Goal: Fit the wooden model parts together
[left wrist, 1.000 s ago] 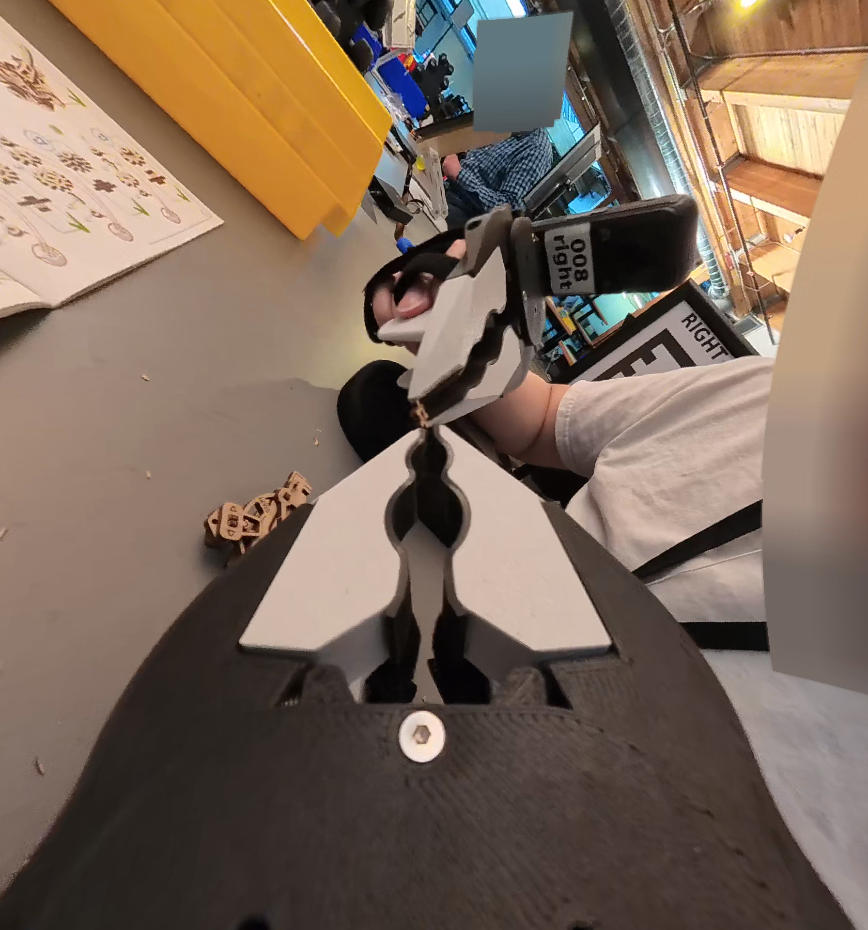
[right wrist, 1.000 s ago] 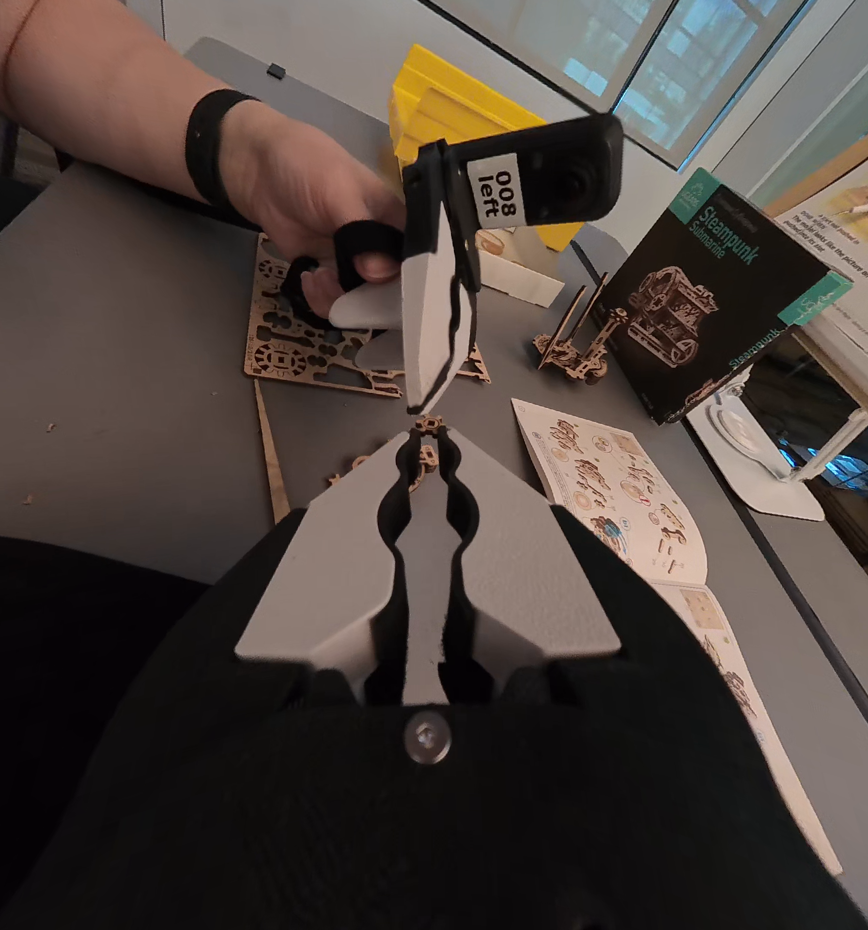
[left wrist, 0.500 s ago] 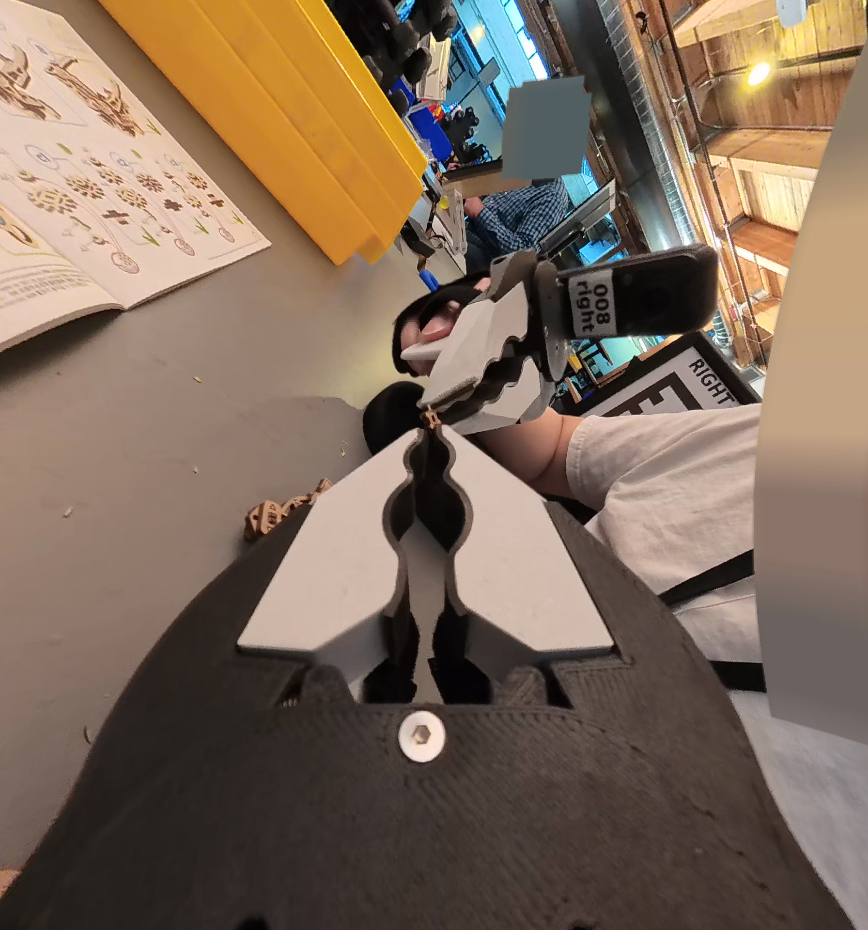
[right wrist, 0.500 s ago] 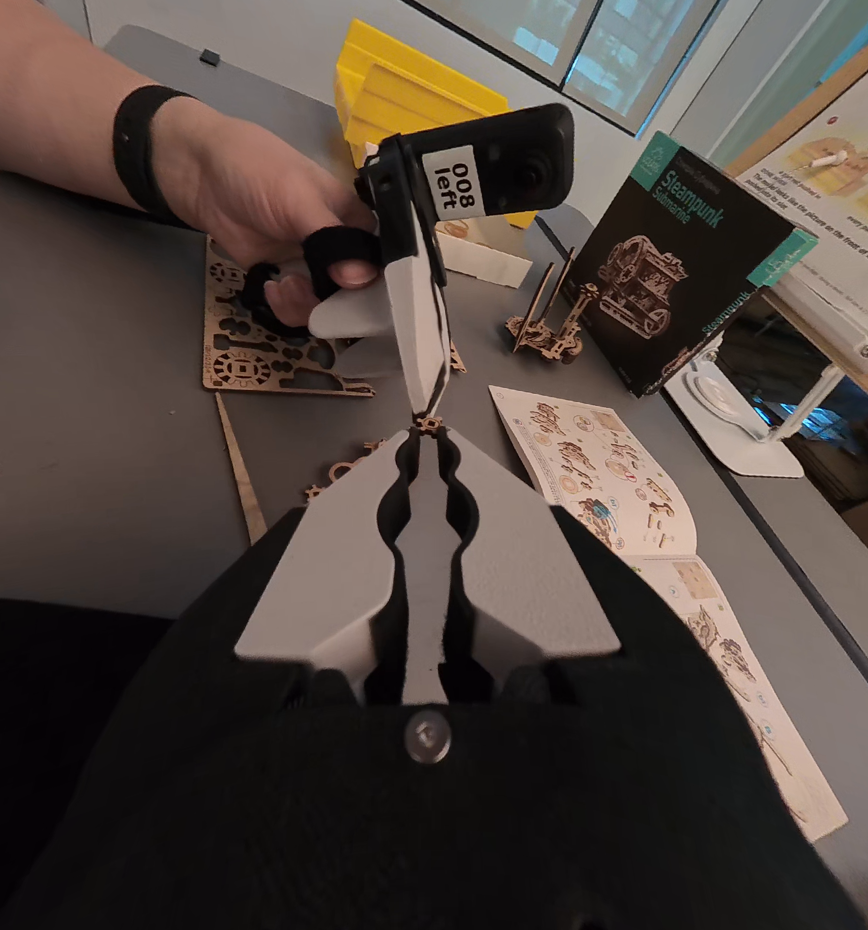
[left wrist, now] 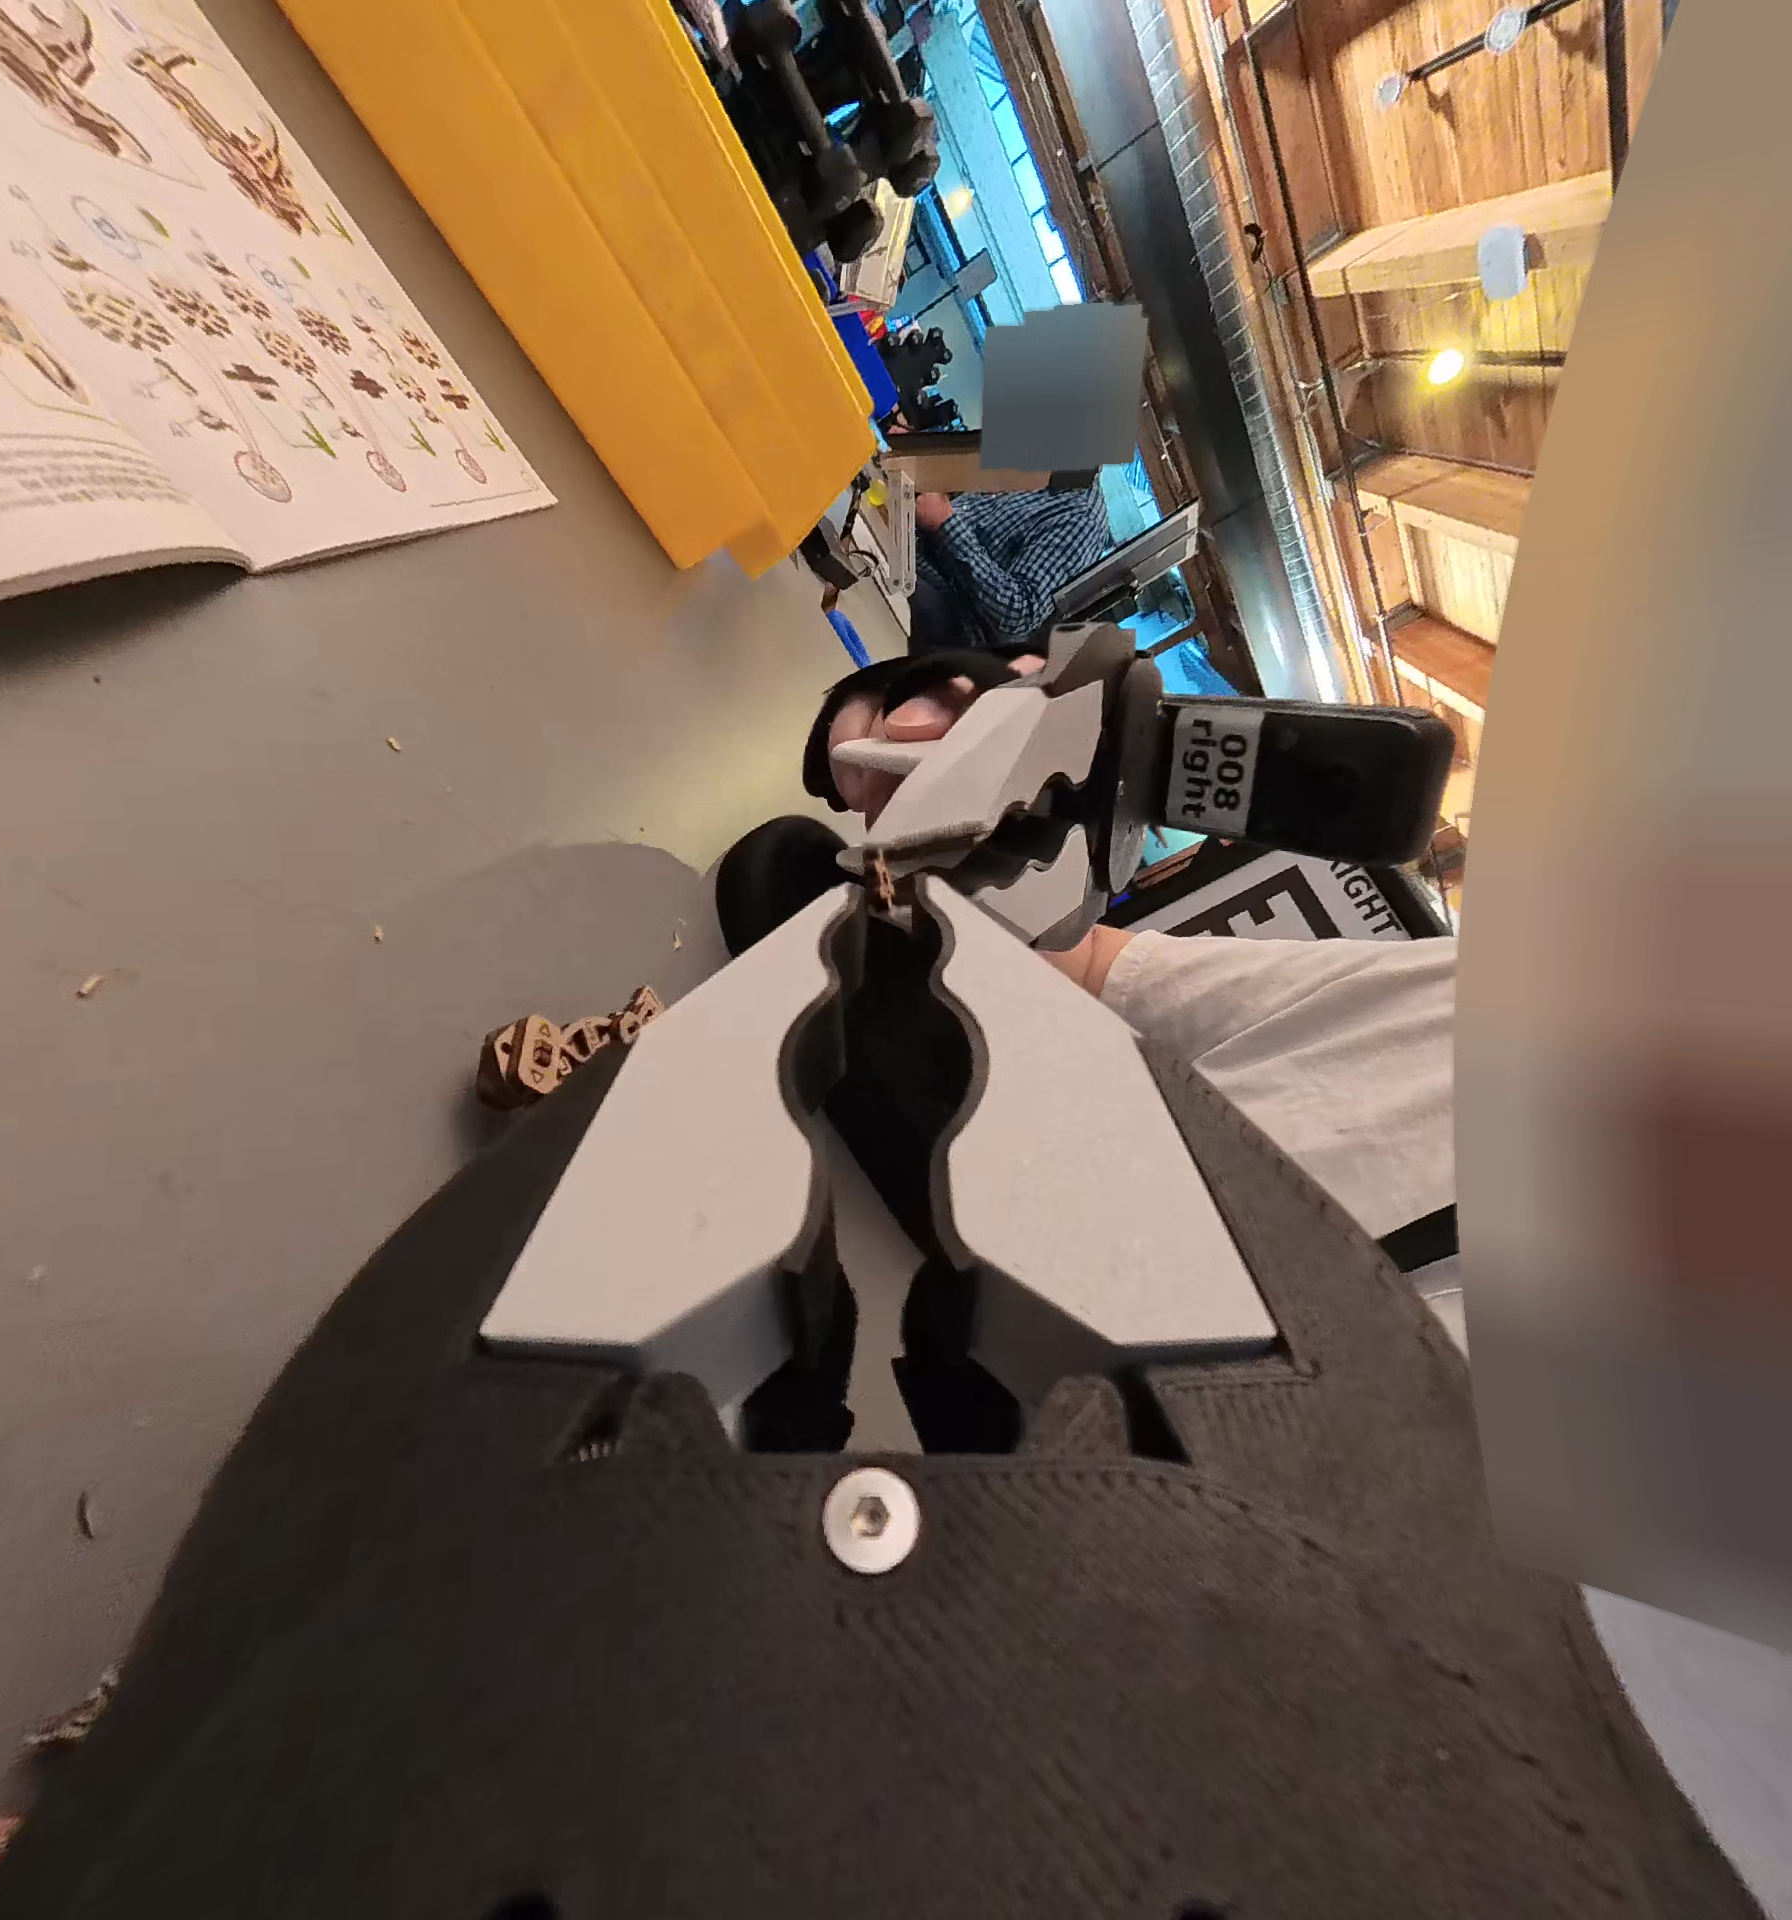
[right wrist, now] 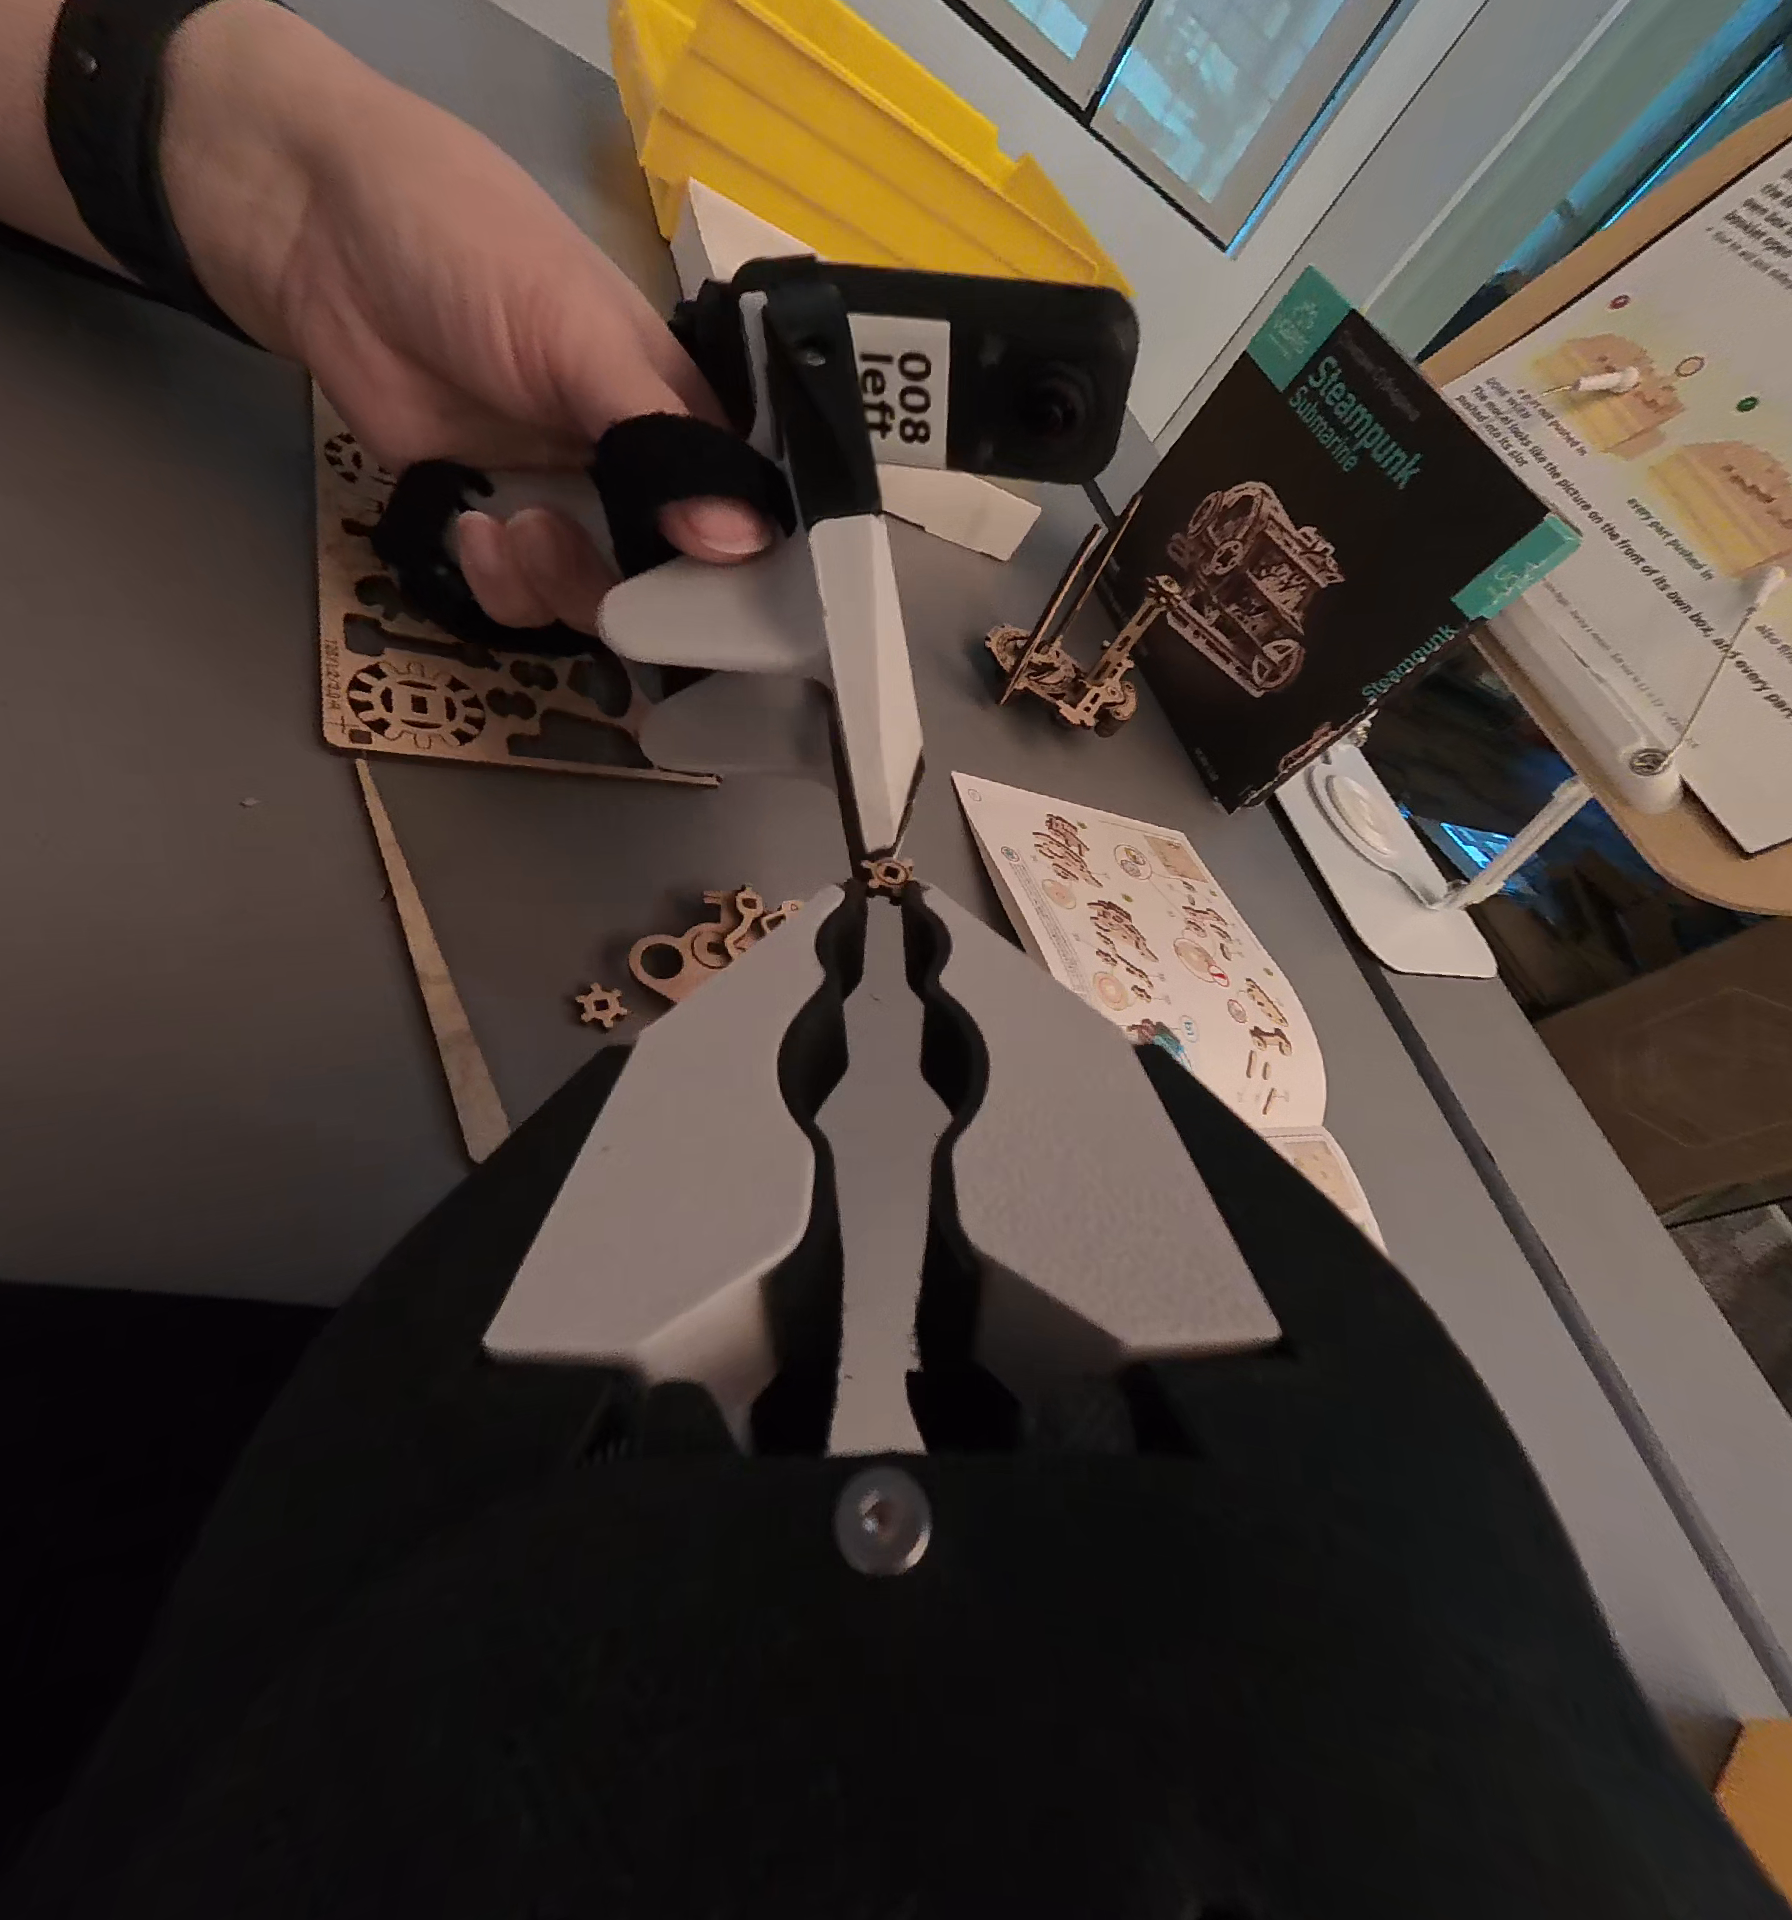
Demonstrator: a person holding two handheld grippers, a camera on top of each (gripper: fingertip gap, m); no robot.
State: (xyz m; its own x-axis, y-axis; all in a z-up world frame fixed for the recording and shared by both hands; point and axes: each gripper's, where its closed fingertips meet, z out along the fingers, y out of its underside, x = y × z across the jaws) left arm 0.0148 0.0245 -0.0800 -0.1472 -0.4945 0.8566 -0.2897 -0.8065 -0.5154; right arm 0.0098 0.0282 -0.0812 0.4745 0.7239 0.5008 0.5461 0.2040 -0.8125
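My left gripper (left wrist: 887, 902) and right gripper (right wrist: 884, 896) are held tip to tip above the grey table (right wrist: 144, 935). A small wooden gear (right wrist: 888, 871) sits face-on at the right gripper's tips, which are shut on its edges. In the left wrist view it shows edge-on as a tiny wooden part (left wrist: 884, 885) pinched at the left gripper's tips. The left gripper (right wrist: 876, 826) points down onto the gear from above. The right gripper (left wrist: 866, 860) comes in from the right. The joint is too small to tell whether it is one part or two.
Loose wooden parts (right wrist: 710, 943) (left wrist: 559, 1049), a small gear (right wrist: 599, 1006) and a wooden strip (right wrist: 424, 956) lie below the grippers. A cut-out sheet (right wrist: 424, 696), open booklet (right wrist: 1131, 935) (left wrist: 175, 343), half-built model (right wrist: 1068, 675), black box (right wrist: 1359, 530) and yellow bins (right wrist: 850, 145) (left wrist: 601, 260) surround them. The tips of both grippers are at nearly the same place.
Both grippers stayed tip to tip on the small part. The left gripper has swung to stand steeper over the gear, and the right gripper has tilted flatter.
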